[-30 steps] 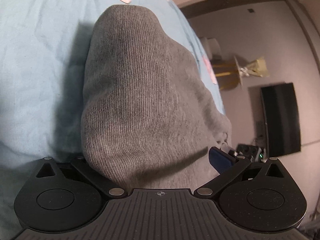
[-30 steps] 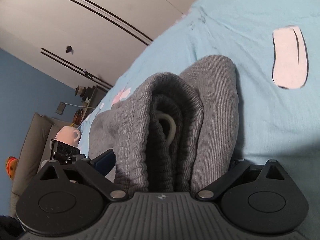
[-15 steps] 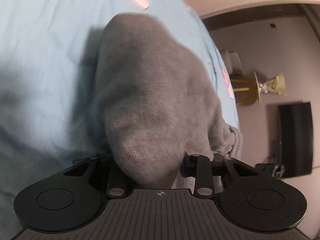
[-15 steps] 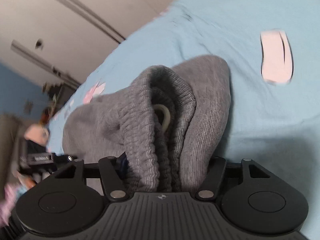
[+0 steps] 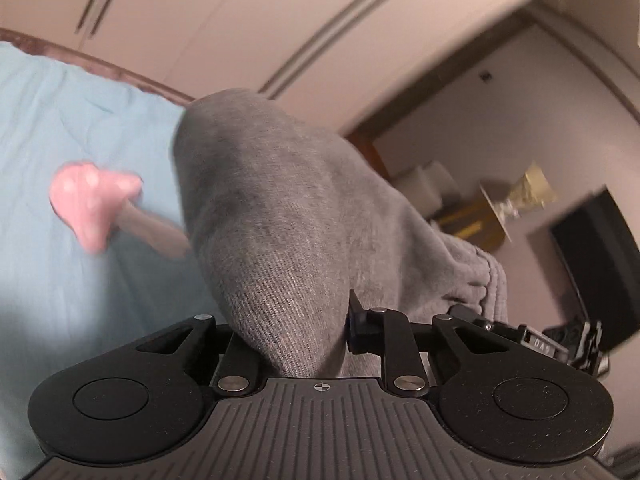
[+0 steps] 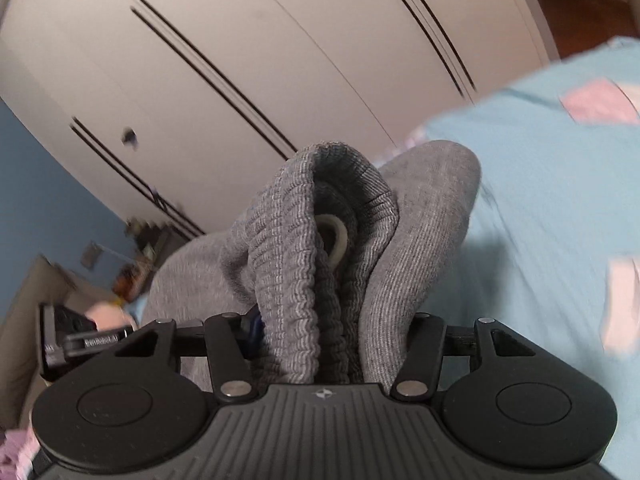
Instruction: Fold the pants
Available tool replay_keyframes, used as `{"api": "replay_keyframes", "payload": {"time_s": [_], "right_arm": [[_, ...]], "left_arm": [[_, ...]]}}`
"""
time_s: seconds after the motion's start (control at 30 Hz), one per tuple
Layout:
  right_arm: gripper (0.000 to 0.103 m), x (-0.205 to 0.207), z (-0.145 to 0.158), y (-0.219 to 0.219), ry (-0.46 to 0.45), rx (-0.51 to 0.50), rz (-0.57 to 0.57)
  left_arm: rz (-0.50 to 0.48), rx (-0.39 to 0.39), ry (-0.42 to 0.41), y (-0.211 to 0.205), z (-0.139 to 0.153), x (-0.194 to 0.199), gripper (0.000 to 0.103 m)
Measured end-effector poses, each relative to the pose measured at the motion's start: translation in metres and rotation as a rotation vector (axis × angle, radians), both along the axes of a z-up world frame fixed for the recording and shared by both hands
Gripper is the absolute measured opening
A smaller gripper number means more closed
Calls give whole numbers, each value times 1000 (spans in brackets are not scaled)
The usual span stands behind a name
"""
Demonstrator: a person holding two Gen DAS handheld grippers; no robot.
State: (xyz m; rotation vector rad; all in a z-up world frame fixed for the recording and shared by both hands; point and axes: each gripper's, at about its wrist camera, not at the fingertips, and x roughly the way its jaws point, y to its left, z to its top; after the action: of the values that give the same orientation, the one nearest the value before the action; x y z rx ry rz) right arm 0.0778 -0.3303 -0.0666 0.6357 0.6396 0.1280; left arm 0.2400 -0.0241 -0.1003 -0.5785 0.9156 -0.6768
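The left gripper and right gripper have just squeezed their jaws onto the grey pants, which stretch away over the blue bed.

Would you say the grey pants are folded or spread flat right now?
Folded: the grey pants show several stacked layers around the waistband, bunched between the right tool.

Light blue bed sheet under us, patterned and a little creased.

We see the sheet spread to the left in the left wrist view, printed with a pink mushroom, and to the right in the right wrist view, dotted with pale pink patches. Whether the grey pants touch the sheet at their far end, we cannot tell; the near end hangs above it.
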Motion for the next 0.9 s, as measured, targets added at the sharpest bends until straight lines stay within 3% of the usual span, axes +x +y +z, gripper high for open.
{"api": "replay_keyframes", "payload": {"time_s": [0.1,0.17,0.2,0.27,0.3,0.33,0.37,0.43,0.5,0.57,0.67,0.7,0.77,0.9], "right_arm": [[55,31,-9,-15,0,1,-21],[58,51,-23,-28,30,-8,-25],[63,64,-37,-32,71,-14,-27],[72,76,-65,-41,246,-92,-98],[78,73,-74,-45,307,-132,-153],[82,61,-74,-49,282,-127,-178],[86,46,-70,-51,228,-108,-183],[87,11,-58,-47,141,-118,-210],[90,-26,-47,-42,47,-108,-267],[90,-51,-48,-37,-4,1,-266],[86,-49,-53,-26,26,103,-254],[75,-47,-57,-25,48,104,-268],[62,-41,-63,-27,78,151,-297],[65,-36,-71,-22,154,152,-344]], "left_arm": [[63,27,43,-2,-20,26,29],[142,98,129,-6,-46,44,55],[191,160,200,-4,-60,51,55],[233,242,290,11,-79,52,56],[216,228,278,20,-82,45,59],[205,206,251,30,-81,35,64],[210,199,224,38,-77,23,75],[264,190,184,57,-72,1,84],[288,161,146,68,-67,-22,86],[306,142,142,63,-60,-27,87],[319,154,140,56,-54,-39,87],[326,157,130,55,-50,-46,87],[310,147,117,49,-49,-55,89],[298,131,147,51,-43,-68,89]]}}
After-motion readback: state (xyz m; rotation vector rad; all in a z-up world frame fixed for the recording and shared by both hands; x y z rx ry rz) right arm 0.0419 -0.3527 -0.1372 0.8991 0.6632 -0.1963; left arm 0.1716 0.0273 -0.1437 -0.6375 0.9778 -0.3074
